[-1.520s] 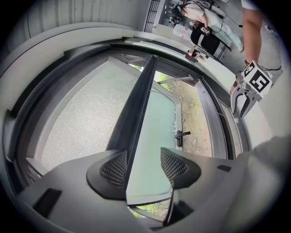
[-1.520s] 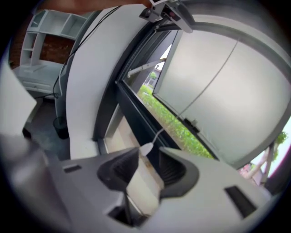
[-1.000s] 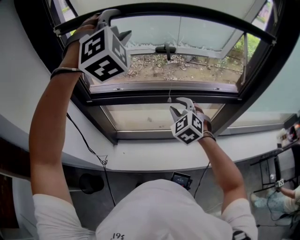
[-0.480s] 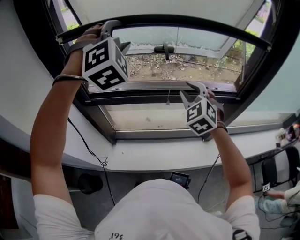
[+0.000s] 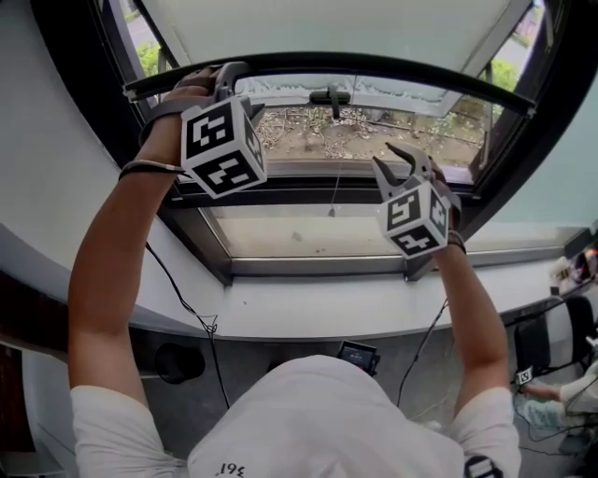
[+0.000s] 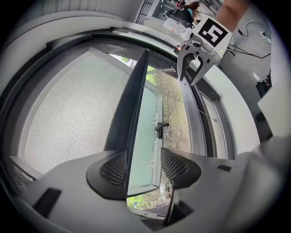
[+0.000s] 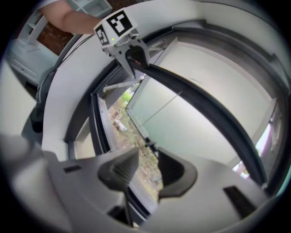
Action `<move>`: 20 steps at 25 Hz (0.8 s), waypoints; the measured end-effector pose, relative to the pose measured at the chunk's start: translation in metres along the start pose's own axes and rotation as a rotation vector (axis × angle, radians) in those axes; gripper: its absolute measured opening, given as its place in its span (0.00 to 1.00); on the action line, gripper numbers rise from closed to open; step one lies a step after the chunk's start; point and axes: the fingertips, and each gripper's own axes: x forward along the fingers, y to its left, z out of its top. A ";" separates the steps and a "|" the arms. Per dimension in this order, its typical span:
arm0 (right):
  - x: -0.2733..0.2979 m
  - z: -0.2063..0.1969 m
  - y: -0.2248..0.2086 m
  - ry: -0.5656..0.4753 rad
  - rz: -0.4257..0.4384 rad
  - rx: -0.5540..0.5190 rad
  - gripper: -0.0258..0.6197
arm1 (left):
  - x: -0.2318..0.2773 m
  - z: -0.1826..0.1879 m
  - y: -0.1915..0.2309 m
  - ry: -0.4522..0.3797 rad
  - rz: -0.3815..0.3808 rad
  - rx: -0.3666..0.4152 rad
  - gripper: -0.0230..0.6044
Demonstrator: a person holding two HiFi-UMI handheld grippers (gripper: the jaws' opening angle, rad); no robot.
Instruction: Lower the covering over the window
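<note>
A pale mesh roller blind (image 5: 327,23) hangs over the top of the window and ends in a dark bottom bar (image 5: 374,63). My left gripper (image 5: 229,75) is at the bar's left end. In the left gripper view the bar (image 6: 134,104) runs between the jaws of that gripper (image 6: 144,166). It lies against one pad, with daylight between it and the other pad. My right gripper (image 5: 404,161) is open and empty, just below the bar's right part. In the right gripper view it (image 7: 148,166) looks at the window, with the bar (image 7: 204,109) above.
An open sash with a dark handle (image 5: 329,95) shows gravel outside. A thin pull cord (image 5: 334,191) hangs at the frame's middle. The white sill (image 5: 308,313) runs below, with a black cable (image 5: 177,289) down its left. Someone sits at the lower right (image 5: 561,392).
The left gripper and the blind's bar have come down together. The right gripper has risen and shifted right, from the lower frame to just under the bar.
</note>
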 end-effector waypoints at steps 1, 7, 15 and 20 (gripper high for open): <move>0.000 0.000 -0.001 0.001 -0.004 -0.006 0.24 | 0.000 0.000 -0.002 0.000 -0.003 0.000 0.41; -0.002 0.006 -0.007 -0.005 -0.029 -0.038 0.24 | 0.001 -0.002 -0.004 0.010 -0.012 0.006 0.41; -0.009 0.014 -0.032 -0.001 -0.103 -0.134 0.24 | 0.002 -0.003 -0.005 0.027 -0.011 0.009 0.41; -0.015 0.028 -0.068 -0.010 -0.168 -0.164 0.24 | 0.001 -0.002 -0.004 0.029 -0.011 -0.003 0.38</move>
